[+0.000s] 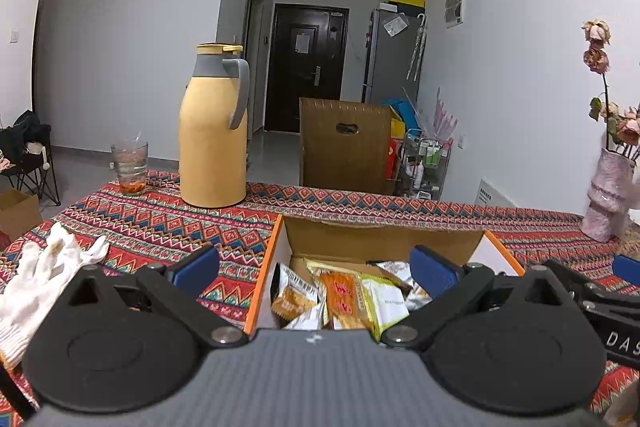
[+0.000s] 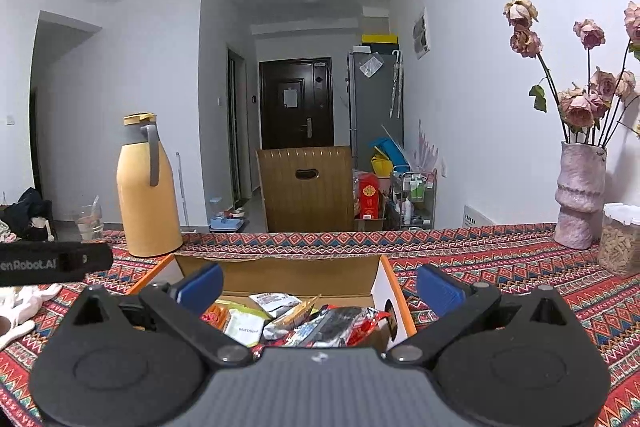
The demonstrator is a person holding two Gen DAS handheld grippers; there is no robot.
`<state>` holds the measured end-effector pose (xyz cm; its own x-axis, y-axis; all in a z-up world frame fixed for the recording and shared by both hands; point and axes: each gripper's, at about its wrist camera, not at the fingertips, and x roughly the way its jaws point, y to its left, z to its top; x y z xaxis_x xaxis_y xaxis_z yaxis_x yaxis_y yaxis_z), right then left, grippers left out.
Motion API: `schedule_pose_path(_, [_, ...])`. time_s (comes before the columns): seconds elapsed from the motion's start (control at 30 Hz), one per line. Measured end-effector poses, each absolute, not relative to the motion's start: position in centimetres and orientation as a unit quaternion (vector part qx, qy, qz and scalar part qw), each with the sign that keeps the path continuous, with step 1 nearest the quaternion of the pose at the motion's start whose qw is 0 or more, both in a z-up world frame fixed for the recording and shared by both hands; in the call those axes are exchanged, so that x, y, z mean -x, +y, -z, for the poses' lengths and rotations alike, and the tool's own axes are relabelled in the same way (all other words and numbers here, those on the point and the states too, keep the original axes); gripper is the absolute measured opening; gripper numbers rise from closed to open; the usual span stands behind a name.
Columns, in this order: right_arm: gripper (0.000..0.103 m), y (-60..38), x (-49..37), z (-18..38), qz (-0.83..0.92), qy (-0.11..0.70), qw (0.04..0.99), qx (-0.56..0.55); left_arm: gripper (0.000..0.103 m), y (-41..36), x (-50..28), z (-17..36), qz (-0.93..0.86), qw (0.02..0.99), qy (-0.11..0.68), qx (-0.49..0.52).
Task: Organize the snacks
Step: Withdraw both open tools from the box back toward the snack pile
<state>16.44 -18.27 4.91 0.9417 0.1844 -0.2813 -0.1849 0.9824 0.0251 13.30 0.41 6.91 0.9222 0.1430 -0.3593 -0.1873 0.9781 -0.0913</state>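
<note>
An open cardboard box (image 1: 384,243) with orange edges sits on the patterned tablecloth and holds several snack packets (image 1: 344,295). My left gripper (image 1: 316,269) hovers over the box's left part, open, with nothing between its blue pads. In the right wrist view the same box (image 2: 296,277) lies ahead with mixed packets (image 2: 304,319) inside. My right gripper (image 2: 318,287) is open above the box and holds nothing. The other gripper's black body (image 2: 56,263) shows at the left edge there.
A yellow thermos jug (image 1: 214,131) and a glass (image 1: 130,165) stand at the table's far left. White gloves (image 1: 44,275) lie left of the box. A pink vase with dried roses (image 2: 580,195) and a clear jar (image 2: 620,239) stand at the right.
</note>
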Motion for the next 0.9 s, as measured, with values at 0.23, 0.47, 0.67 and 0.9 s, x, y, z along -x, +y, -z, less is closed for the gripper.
schedule_pose_path(0.23, [0.103, -18.8, -13.7, -4.9, -0.096, 0.147, 0.984, -0.001, 0.103, 0.8, -10.3, -7.0, -0.082, 0.976, 0.189, 0.067])
schedule_pose_path(0.47, [0.103, -19.1, -11.1, -4.2, -0.101, 0.161, 0.982, -0.002, 0.103, 0.9, -7.5, -6.9, -0.079, 0.974, 0.199, 0.068])
schedule_pose_path(0.67, [0.103, -19.2, -9.0, -3.3, -0.106, 0.174, 0.979, -0.002, 0.103, 0.9, -5.5, -6.4, -0.077, 0.973, 0.208, 0.066])
schedule_pose_path(0.9, [0.103, -19.3, -7.0, -2.4, -0.109, 0.189, 0.976, 0.001, 0.103, 0.8, -3.6, -5.5, -0.073, 0.97, 0.221, 0.065])
